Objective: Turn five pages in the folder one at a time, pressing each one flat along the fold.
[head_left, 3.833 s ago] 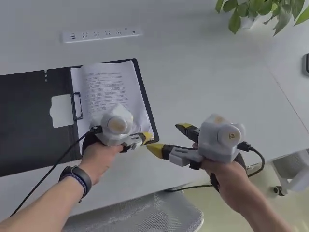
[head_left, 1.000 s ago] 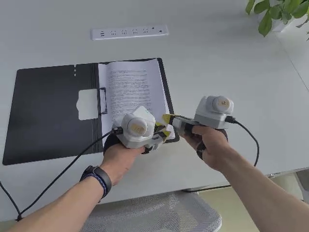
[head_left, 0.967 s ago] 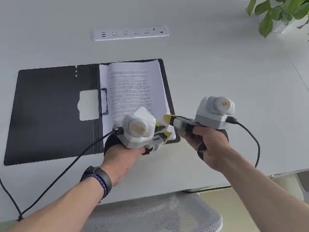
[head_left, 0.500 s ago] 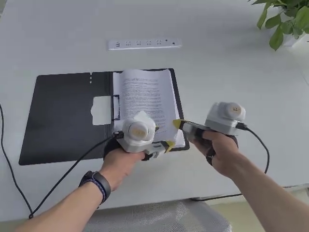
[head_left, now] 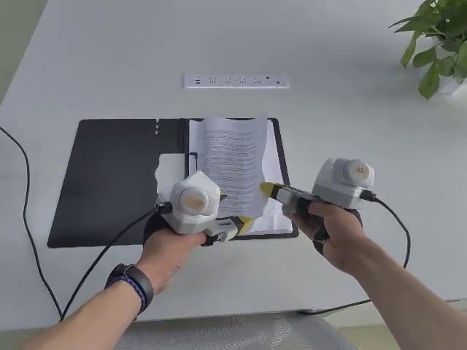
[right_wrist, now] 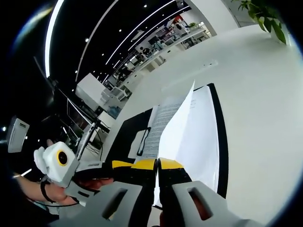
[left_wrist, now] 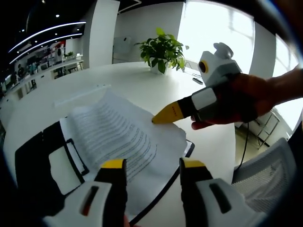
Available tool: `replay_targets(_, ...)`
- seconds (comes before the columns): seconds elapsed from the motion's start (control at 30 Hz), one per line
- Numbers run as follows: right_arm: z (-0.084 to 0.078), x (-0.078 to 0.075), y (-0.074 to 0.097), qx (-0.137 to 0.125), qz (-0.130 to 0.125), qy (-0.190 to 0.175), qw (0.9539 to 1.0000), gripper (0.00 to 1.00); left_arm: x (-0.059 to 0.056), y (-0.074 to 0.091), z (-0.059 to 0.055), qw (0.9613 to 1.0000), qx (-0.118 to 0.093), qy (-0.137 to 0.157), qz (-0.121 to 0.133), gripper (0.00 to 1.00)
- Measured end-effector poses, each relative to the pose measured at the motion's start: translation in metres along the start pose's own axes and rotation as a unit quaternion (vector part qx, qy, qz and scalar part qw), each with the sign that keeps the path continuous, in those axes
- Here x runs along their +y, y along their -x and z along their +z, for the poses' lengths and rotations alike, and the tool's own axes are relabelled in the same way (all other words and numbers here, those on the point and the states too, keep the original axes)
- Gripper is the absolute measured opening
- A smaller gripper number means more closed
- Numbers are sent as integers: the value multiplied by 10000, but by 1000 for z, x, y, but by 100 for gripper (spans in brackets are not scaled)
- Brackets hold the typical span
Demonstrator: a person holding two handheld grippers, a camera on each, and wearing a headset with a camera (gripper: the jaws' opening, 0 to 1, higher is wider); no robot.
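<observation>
A black folder [head_left: 109, 175] lies open on the white table, with its stack of printed pages [left_wrist: 118, 137] on the right half. My right gripper [head_left: 268, 191] is shut on the right edge of the top page [head_left: 233, 160], which curls up off the stack. In the right gripper view that page [right_wrist: 177, 127] rises from between the closed jaws of the right gripper [right_wrist: 157, 164]. My left gripper [head_left: 241, 222] hovers open over the stack's lower right corner. In its own view the left gripper [left_wrist: 152, 165] has nothing between its jaws.
A white power strip [head_left: 235, 81] lies on the table beyond the folder. A potted plant [head_left: 438, 44] stands at the far right. A black cable [head_left: 29, 219] runs along the left side. A chair back shows below the near table edge.
The right gripper has taken hold of the top page's right edge and raised it, so the sheet now curls up. The left gripper stays near the stack's lower corner. The head camera has shifted.
</observation>
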State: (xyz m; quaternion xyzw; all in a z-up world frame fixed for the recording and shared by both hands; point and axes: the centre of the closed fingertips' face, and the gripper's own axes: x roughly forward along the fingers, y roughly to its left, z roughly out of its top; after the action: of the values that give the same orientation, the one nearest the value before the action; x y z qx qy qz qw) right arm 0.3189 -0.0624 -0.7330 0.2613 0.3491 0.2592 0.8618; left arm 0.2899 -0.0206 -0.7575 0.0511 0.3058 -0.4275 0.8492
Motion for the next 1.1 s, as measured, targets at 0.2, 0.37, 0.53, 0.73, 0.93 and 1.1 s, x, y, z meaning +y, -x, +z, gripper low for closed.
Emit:
replay_targets(0.2, 0, 10, -11, 0, 120, 89, 9999, 0, 18, 19, -3, 9998, -68, 69, 160, 46)
replay_targets(0.37, -1, 25, -23, 20, 257, 162, 9995, 0, 33, 34, -4, 9992, -158, 201, 306, 46)
replay_targets(0.53, 1, 44, -35, 24, 429, 255, 9988, 0, 49, 52, -9, 9987, -179, 235, 413, 48)
replay_targets(0.73, -2, 70, -48, 106, 676, 422, 9968, 0, 71, 77, -19, 9975, -197, 299, 609, 49)
replay_targets(0.93, -10, 93, -62, 247, 889, 573, 9941, 0, 85, 101, -30, 9956, -242, 486, 763, 51)
replay_targets(1.1, -16, 110, -72, 377, 1045, 679, 9915, 0, 94, 116, -39, 9944, -249, 534, 875, 53)
